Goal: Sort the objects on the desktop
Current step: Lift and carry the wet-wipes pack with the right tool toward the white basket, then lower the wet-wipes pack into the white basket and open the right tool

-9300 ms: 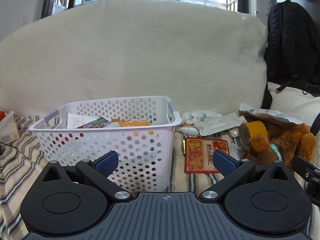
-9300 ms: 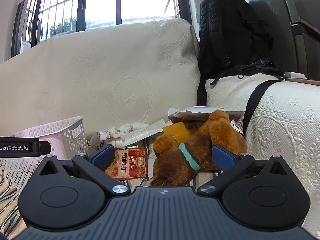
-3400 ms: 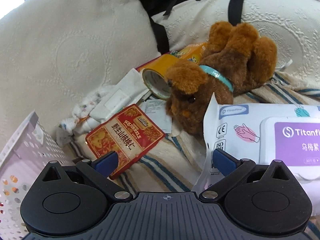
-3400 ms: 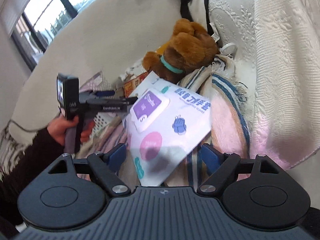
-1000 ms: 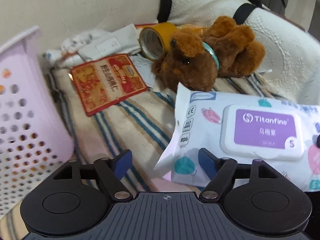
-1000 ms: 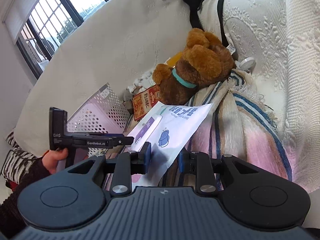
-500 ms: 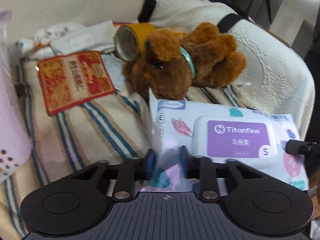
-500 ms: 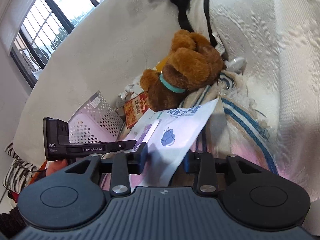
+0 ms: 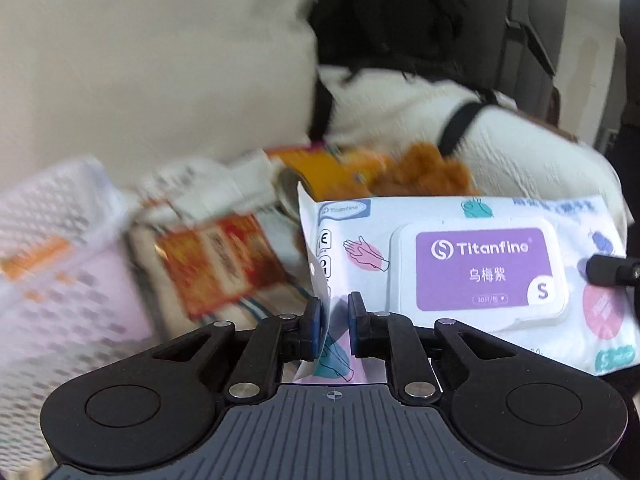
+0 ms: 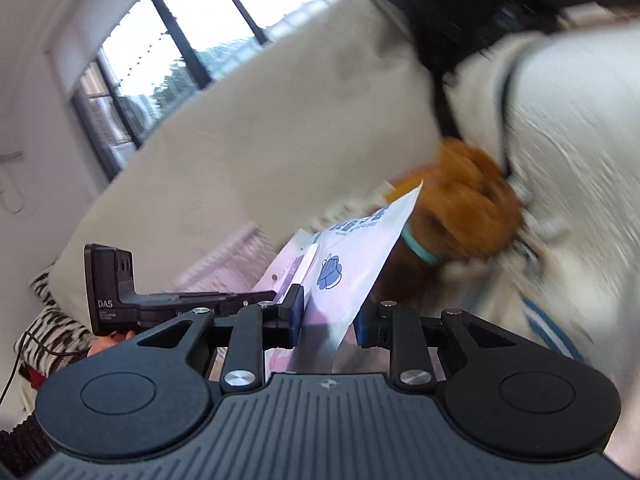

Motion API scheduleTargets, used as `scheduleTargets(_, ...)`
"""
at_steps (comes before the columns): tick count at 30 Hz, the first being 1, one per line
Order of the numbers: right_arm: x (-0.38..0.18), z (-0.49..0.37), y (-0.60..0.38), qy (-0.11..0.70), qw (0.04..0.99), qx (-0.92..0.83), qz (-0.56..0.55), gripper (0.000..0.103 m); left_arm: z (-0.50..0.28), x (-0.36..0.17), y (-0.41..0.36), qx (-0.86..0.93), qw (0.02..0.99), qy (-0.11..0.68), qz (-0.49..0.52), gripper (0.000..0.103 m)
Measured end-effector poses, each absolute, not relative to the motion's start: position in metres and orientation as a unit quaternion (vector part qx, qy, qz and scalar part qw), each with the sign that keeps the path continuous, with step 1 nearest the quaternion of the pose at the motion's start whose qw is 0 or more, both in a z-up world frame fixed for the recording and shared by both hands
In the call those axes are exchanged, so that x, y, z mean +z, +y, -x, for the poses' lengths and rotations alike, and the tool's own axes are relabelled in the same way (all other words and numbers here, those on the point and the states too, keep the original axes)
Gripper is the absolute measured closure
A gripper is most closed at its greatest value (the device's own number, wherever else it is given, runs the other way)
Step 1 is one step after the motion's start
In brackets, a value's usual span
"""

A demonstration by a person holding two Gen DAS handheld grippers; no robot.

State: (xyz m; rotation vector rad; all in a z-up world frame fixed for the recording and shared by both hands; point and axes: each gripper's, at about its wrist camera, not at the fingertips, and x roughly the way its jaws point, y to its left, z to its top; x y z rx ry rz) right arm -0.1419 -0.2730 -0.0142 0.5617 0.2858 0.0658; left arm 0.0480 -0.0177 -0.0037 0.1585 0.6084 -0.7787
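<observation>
A white wipes pack with a purple "Titanfine" lid hangs lifted between both grippers. My left gripper is shut on the pack's near left edge, with the thin film pinched between its blue pads. In the right wrist view the same pack stands edge-on between the fingers of my right gripper, whose jaws are closing on it with the pads against it. A finger of the right gripper shows at the pack's right side. The left gripper's body reaches in from the left.
A white perforated basket stands at the left. On the striped blanket lie a red snack packet, a yellow roll and a brown plush dog. A cream cushion and a black backpack rise behind. A hand holds the left gripper.
The left gripper has shut on the pack's edge, where it stood open a second ago. Both grippers have risen with the pack, which is off the blanket; the background is blurred.
</observation>
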Motion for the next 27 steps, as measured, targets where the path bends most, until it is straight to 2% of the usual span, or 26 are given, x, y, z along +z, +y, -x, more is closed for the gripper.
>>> scheduleTargets(11,0.074,0.028,-0.218,0.075,0.956,0.172,-0.225,0.076,-0.06,0.091,0.096,-0.234,0.944,0.219,-0.071,0.094)
scheduleTargets(15,0.083,-0.039,-0.192,0.08,0.943,0.223,-0.235,0.076,-0.08,0.098,0.141,-0.168,0.958,0.222,-0.071,0.094)
scheduleTargets(19,0.068,-0.107,-0.169,0.111,0.93,0.25,-0.245,0.076,-0.111,0.081,0.172,-0.11,0.96,0.25,-0.069,0.09)
scheduleTargets(22,0.047,-0.152,-0.159,0.15,0.922,0.25,-0.256,0.075,-0.134,0.057,0.187,-0.083,0.955,0.276,-0.067,0.078)
scheduleTargets(25,0.028,-0.181,-0.148,0.195,0.926,0.222,-0.234,0.068,-0.147,0.037,0.194,-0.082,0.954,0.286,-0.047,0.057)
scheduleTargets(26,0.023,-0.187,-0.146,0.21,0.93,0.202,-0.224,0.052,-0.146,0.035,0.194,-0.08,0.955,0.281,-0.048,0.036)
scheduleTargets(27,0.018,-0.191,-0.146,0.217,0.932,0.188,-0.219,0.045,-0.143,0.033,0.197,-0.078,0.958,0.271,-0.053,0.018)
